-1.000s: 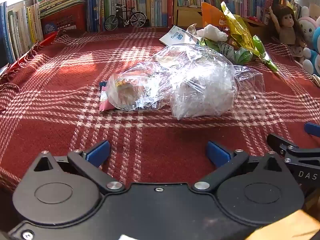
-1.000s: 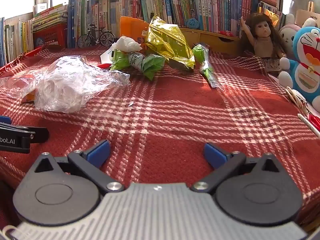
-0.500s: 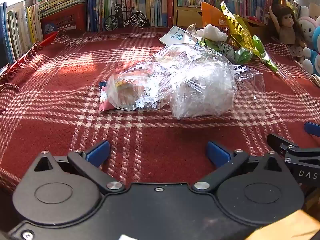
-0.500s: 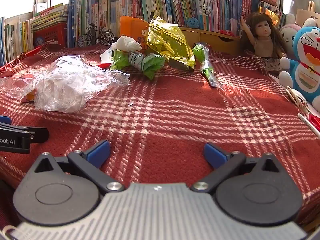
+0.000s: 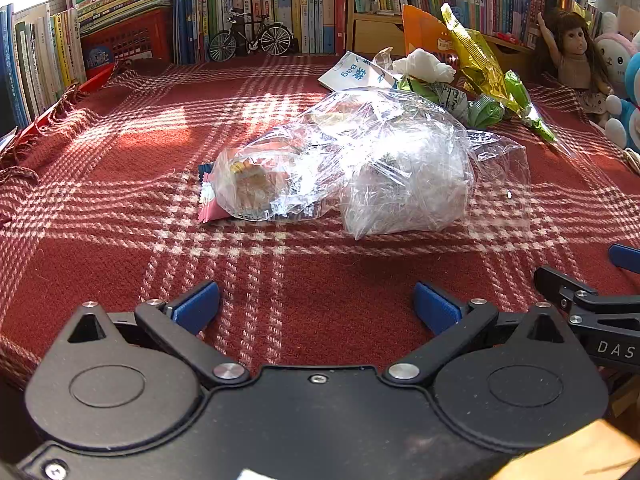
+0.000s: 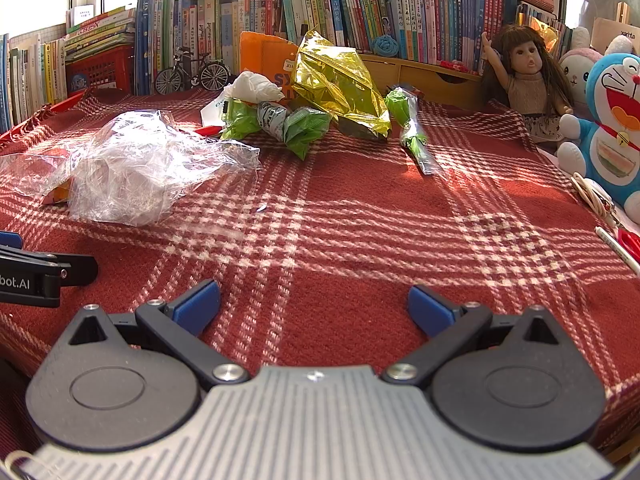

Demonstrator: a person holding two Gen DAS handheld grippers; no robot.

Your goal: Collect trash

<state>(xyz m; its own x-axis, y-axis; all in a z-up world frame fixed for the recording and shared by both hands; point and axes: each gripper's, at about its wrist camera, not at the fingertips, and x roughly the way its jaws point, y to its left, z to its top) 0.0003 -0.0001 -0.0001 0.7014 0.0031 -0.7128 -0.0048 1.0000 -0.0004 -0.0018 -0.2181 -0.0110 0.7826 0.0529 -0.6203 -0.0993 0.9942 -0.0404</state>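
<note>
A clear plastic bag (image 5: 360,168) with wrappers inside lies mid-table on the red plaid cloth (image 5: 120,184); a pink wrapper (image 5: 208,208) pokes out at its left end. The same clear plastic bag (image 6: 132,168) shows at the left of the right wrist view. Behind it lie green wrappers (image 6: 280,124), a gold foil bag (image 6: 340,84), a white tissue wad (image 6: 252,86) and a thin green wrapper (image 6: 412,132). My left gripper (image 5: 316,306) is open, low over the cloth, short of the bag. My right gripper (image 6: 314,304) is open with nothing between its fingers.
Books (image 6: 360,12) line the back edge with a small model bicycle (image 5: 250,38) and a red crate (image 5: 124,40). A doll (image 6: 524,80) and a blue plush toy (image 6: 612,128) stand at the right. Scissors and a pencil (image 6: 616,248) lie near the right edge.
</note>
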